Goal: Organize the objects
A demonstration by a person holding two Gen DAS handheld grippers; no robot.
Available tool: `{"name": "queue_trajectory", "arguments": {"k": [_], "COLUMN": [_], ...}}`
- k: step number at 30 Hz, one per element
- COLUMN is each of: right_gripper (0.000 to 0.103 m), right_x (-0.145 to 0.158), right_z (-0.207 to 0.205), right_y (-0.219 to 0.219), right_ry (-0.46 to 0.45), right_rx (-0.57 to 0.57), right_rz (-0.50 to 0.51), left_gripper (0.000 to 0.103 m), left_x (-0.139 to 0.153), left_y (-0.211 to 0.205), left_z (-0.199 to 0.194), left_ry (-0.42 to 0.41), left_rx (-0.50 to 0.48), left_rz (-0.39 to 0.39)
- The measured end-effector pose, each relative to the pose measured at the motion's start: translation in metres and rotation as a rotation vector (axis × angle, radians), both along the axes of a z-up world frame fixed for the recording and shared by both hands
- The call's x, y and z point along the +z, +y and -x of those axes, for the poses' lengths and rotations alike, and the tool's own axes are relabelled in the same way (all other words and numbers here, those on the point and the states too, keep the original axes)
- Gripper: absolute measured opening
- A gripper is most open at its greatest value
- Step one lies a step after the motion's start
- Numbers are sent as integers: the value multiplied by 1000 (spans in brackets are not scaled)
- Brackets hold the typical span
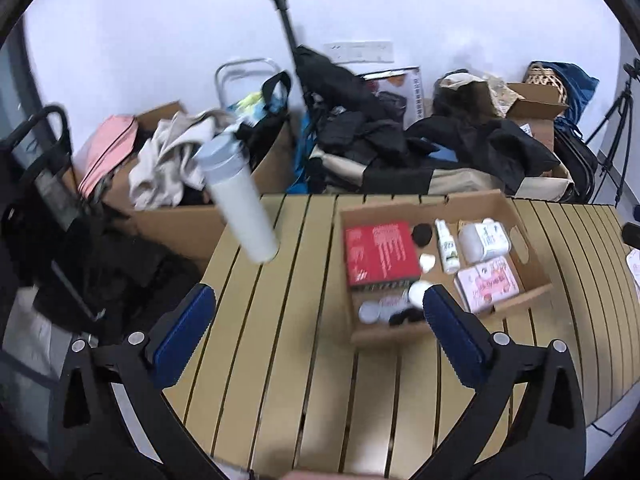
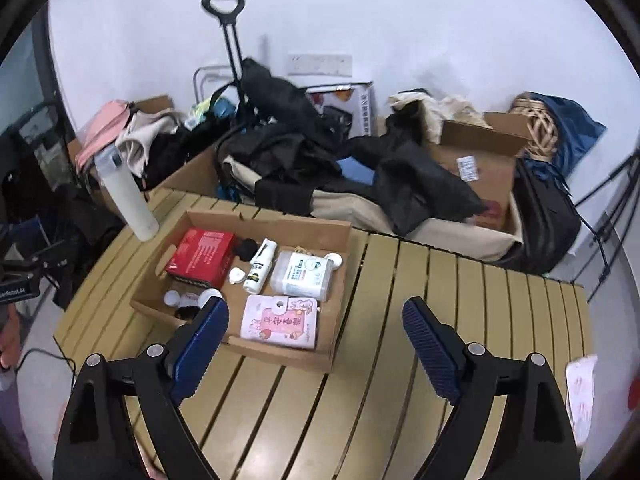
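Both grippers, left [image 1: 316, 316] and right [image 2: 316, 328], hover with jaws spread and empty, the box [image 2: 340, 236] packed, the bottle [image 2: 128, 200] upright at the surface's far left.

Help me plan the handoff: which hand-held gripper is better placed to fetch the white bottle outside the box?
Probably left. The white bottle stands near the table's left edge, nearer the open left hand-held gripper; from the right hand-held gripper, the cardboard box lies between.
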State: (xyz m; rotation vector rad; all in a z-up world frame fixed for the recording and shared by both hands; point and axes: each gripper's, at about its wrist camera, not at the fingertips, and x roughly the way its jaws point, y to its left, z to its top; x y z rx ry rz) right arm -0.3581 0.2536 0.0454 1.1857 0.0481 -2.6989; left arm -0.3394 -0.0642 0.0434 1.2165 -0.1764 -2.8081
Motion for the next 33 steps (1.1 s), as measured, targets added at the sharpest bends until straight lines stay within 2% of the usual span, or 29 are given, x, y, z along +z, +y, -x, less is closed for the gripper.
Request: {"name": "queue_trajectory", "arguments": {"k": [5,9,13,16,20,22,25,28,30,33], "right_gripper": [91,91,91,91,91,91,91,91,91,91], "right_x": [13,19,25,28,17,1,-29,-46,-49,-47], "right_z": [-41,-80,-135,-181,-249,-281,-326,-349,-353,-354], "right_y": [-2,-4,-6,-7,-13,-17,-28,-45,-51,-50], "right_ry": [25,50,95,129,162,172,159,145,150,148], "right_rx": [1,13,33,43,35,2,-22,31,41,39], "right_rz": [-8,-8,-1,18,50,87,131,53,11,46], "left_gripper": [103,103,103,103,103,103,103,103,103,103], "left_x": [5,20,34,34,14,-2,-31,-44,-43,-36], "left_y": [-1,8,15,21,25,29,33,47,51,55], "left_z": [-40,-86,-145,-190,-256,-284,-328,-336,-336,-340], "left_ry": [3,57,143,174,198,207,188,81,78,112], "left_rx": [8,14,35,41,41,49,99,14,16,5], "left_rz": [3,27,-13,-37,-119,-124,-182,-153,-115,-107]}}
